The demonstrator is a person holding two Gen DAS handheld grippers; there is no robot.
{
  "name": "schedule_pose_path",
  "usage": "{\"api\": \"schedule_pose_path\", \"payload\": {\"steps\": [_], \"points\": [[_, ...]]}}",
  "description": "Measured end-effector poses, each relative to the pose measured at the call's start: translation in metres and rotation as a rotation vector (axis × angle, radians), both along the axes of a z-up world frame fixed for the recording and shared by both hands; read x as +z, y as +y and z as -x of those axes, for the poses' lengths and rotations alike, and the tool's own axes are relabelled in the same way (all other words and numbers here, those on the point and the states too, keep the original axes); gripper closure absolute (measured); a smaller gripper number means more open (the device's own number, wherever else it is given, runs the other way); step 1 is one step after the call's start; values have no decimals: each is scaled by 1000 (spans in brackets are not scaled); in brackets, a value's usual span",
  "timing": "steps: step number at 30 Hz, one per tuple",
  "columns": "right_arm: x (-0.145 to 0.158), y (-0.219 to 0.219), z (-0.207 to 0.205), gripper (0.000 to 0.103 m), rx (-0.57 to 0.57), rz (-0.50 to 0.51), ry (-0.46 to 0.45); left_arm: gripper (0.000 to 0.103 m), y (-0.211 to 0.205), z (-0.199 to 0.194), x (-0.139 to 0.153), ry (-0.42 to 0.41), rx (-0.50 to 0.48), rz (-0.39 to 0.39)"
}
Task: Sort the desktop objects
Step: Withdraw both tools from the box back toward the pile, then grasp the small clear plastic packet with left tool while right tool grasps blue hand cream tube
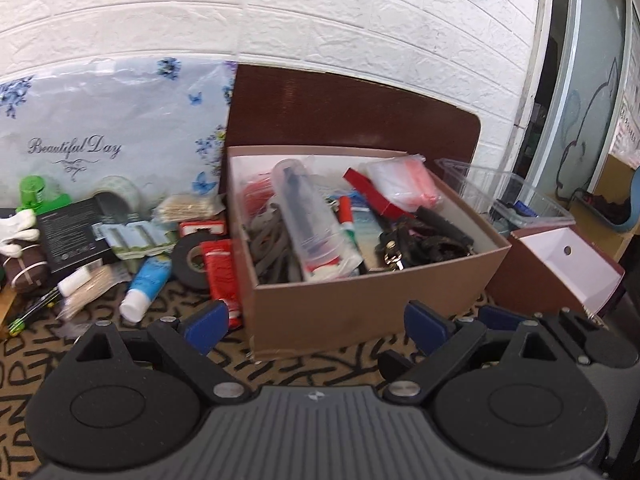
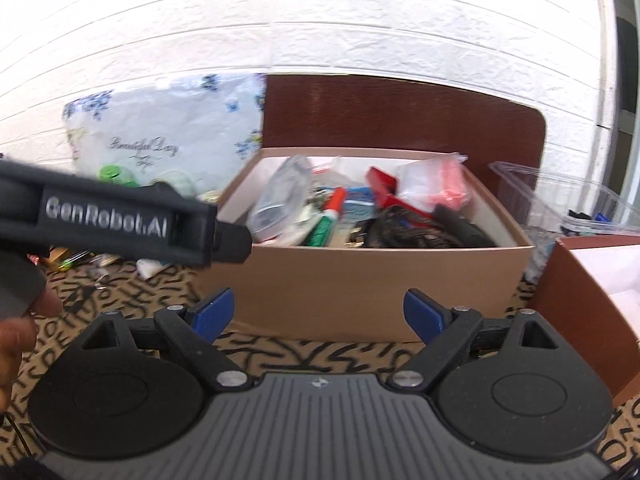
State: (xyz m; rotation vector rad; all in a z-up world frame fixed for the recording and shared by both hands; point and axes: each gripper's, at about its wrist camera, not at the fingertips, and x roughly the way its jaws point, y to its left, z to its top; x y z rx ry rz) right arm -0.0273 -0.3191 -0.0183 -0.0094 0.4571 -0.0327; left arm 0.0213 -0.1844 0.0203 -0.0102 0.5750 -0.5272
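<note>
Left gripper [image 1: 316, 320]: jaws spread wide with nothing between them, low over the table [image 1: 328, 364], facing the near wall of the box [image 1: 360, 304].
Right gripper [image 2: 320, 314]: jaws spread wide and empty, also facing the box [image 2: 360, 292] from the front; the left gripper's black body [image 2: 120, 220] crosses this view at the left, with a hand [image 2: 16, 336] at the edge.
Box: brown cardboard, open on top, standing on the patterned table cover, its dark brown lid [image 1: 352, 116] upright behind it against the white brick wall.
In the box: a clear tube [image 1: 308, 216] lying lengthwise, grey bands [image 1: 272, 248] at its left, a red-and-green glue stick [image 1: 346, 220], a red carton [image 1: 372, 196], a clear bag [image 1: 400, 180] with pink contents, and dark straps [image 1: 424, 240] with metal clips at the right.
Loose pile, left of the box: black tape roll [image 1: 196, 256], red packet [image 1: 218, 272] touching the box wall, blue-and-white tube [image 1: 146, 284], black card box [image 1: 74, 236], bag of cotton swabs [image 1: 188, 208], green cap [image 1: 32, 192].
Behind the pile: a floral bag [image 1: 112, 120] leaning on the wall.
Right of the box: a clear plastic bin [image 1: 508, 196] and a smaller brown box [image 1: 560, 272] with a white inside.
</note>
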Motion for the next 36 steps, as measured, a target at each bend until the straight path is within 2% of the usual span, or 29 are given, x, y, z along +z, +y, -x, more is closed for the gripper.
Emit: {"api": "schedule_pose_path", "payload": {"steps": [5,11,18,22,27,32,36], "points": [[2,26,0,13,55,13,5,6,17,5,-5,15,37,-26],[0,54,0,13,114,29,22,6,40,8,-11,37,73,-14],[-8,92,-8,13,198,20,44,6,87,7,-28,80,103,64],[-16,114,-22,13,269,1,43,6,113,-10,-37,109,160,91],[-27,144,-46,14,343,33,56,9,144,-38,-46,116,235,124],[-39,163,-76,19,348,74,61,16,159,-66,-60,153,267,136],[-49,168,-105,23,322,85,92,23,157,-86,-70,173,249,139]]}}
